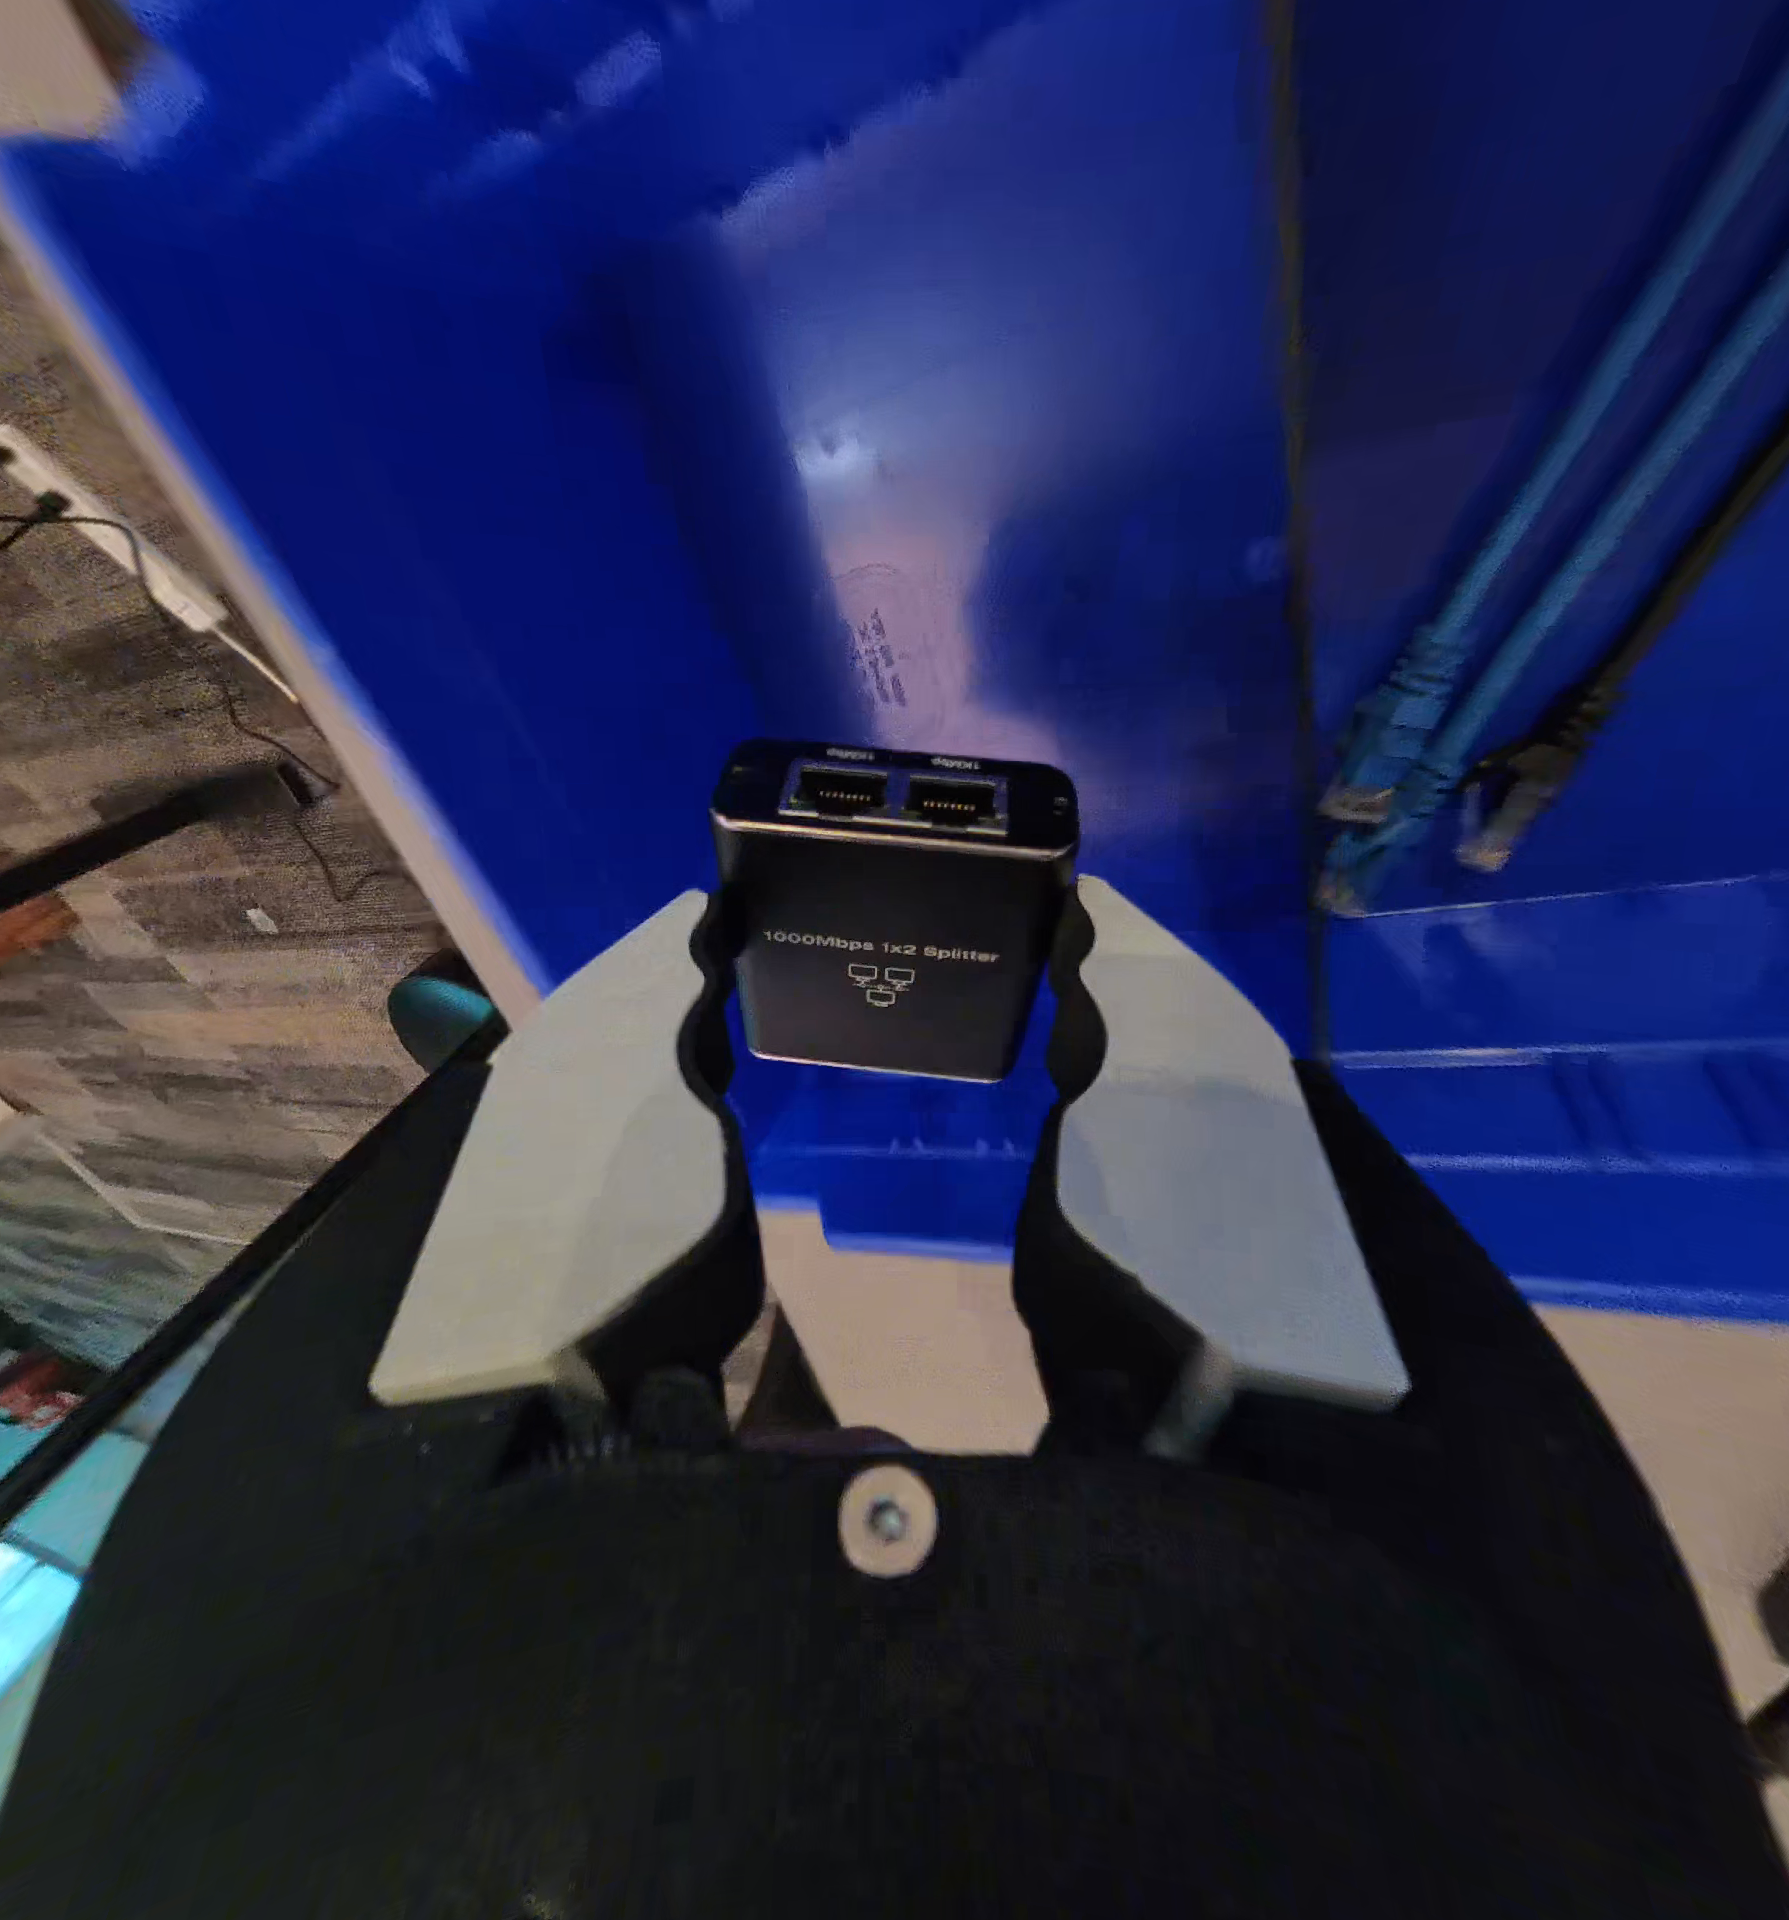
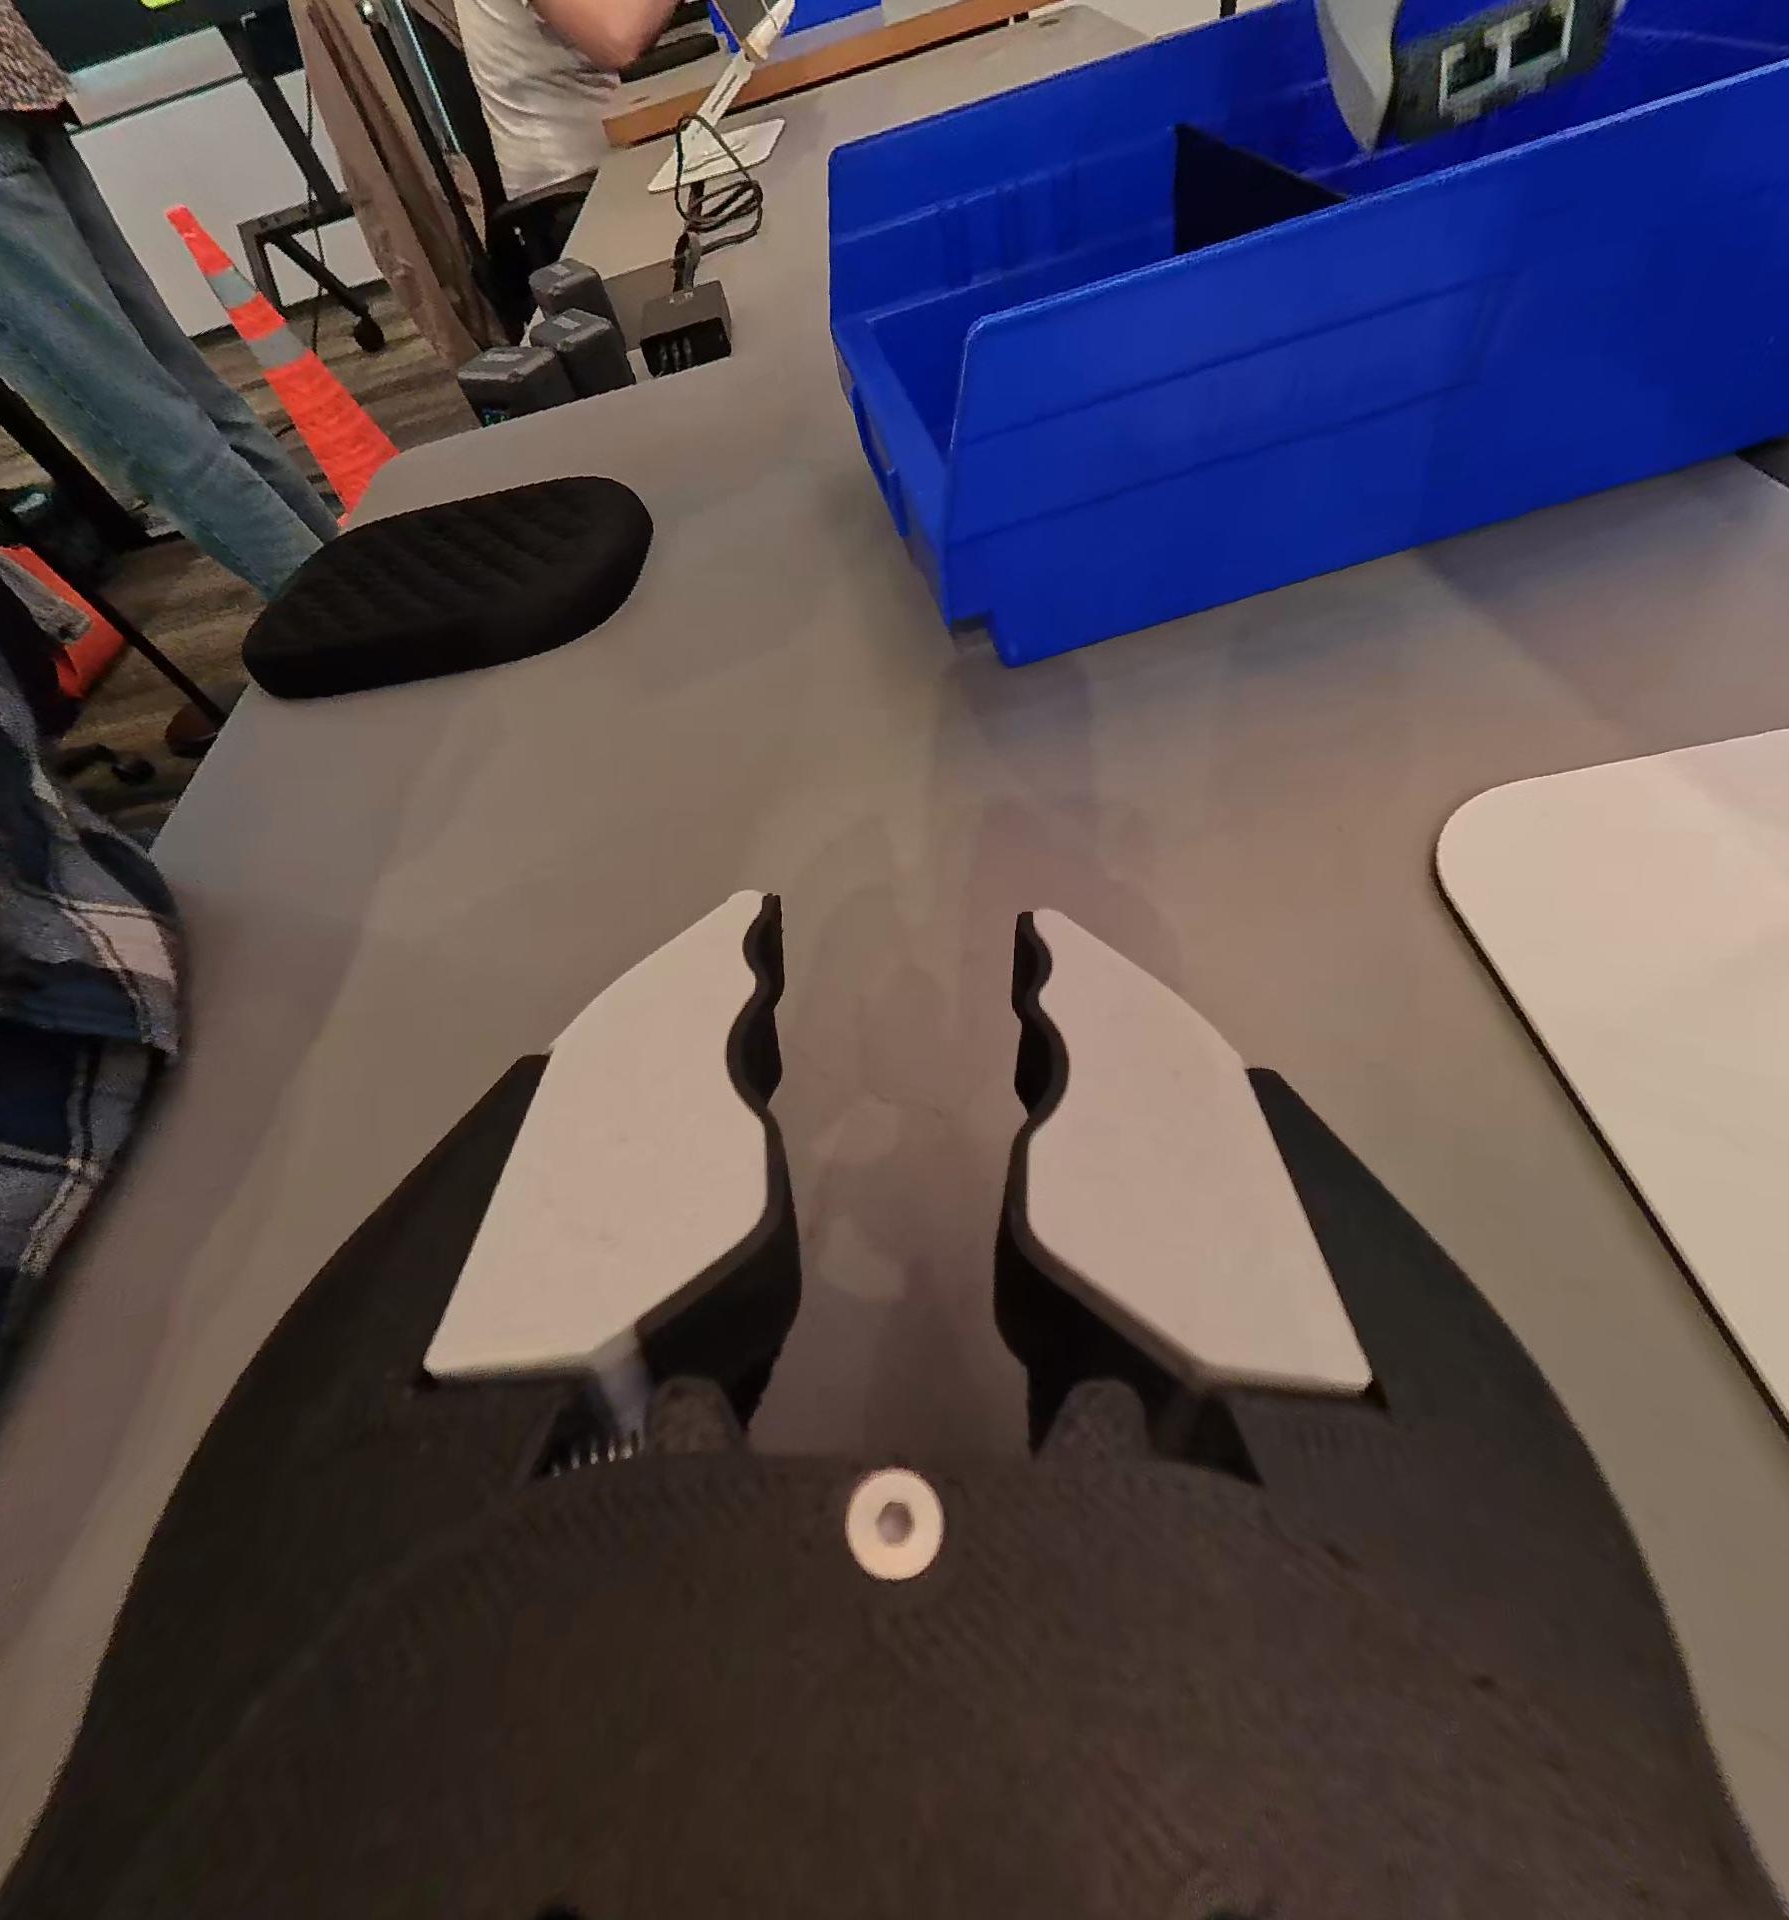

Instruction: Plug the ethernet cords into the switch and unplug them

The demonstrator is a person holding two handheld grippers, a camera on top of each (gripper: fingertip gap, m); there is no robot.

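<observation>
Ahead of the right gripper [image 2: 898,914], a blue bin [image 2: 1285,447] on the grey table [image 2: 661,790]. Inside it, right of the left gripper [image 1: 890,904], blue and black ethernet cords [image 1: 1430,727], blurred, seemingly unplugged. Clamped between the left pads [image 1: 708,935], a black switch [image 1: 890,925], both ports bare. Right jaws parted, nothing between.
</observation>
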